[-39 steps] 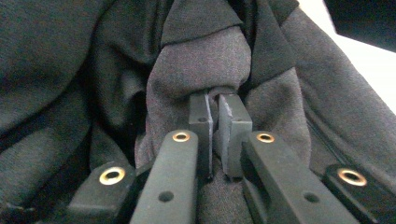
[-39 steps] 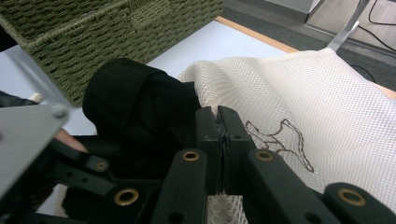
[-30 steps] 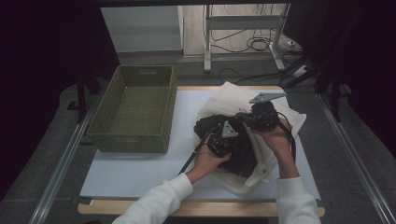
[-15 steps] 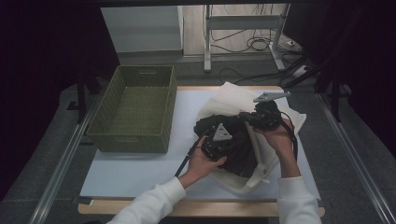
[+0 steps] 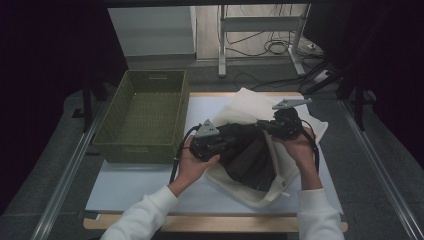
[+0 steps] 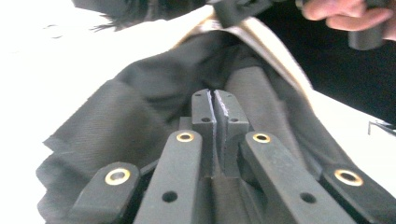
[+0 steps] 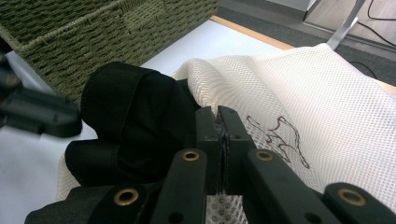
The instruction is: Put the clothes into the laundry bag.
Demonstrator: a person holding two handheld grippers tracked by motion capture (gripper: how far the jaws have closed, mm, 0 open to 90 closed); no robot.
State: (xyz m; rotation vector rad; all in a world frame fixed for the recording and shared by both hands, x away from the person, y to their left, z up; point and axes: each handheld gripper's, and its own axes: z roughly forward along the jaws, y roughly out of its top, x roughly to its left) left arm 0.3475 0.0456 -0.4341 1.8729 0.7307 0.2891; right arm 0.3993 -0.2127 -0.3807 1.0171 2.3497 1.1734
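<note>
Black fabric garment is halfway in the cream mesh bag near the middle of the white table, right beside the green wicker basket. Looks like the stuffing step. Left gripper has just been closing and is pinched on the dark cloth. Right gripper is clamped on the bag's mesh edge, keeping the mouth up. Next move probably needs a deeper push without losing the rim.

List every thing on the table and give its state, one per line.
Mesh bag: open-mouthed, lying flat, dark garment partly inside.
Dark garment: bunched, partly out of the bag.
Green basket: upright, empty.
Left gripper: shut on the garment.
Right gripper: shut on the bag's edge.
</note>
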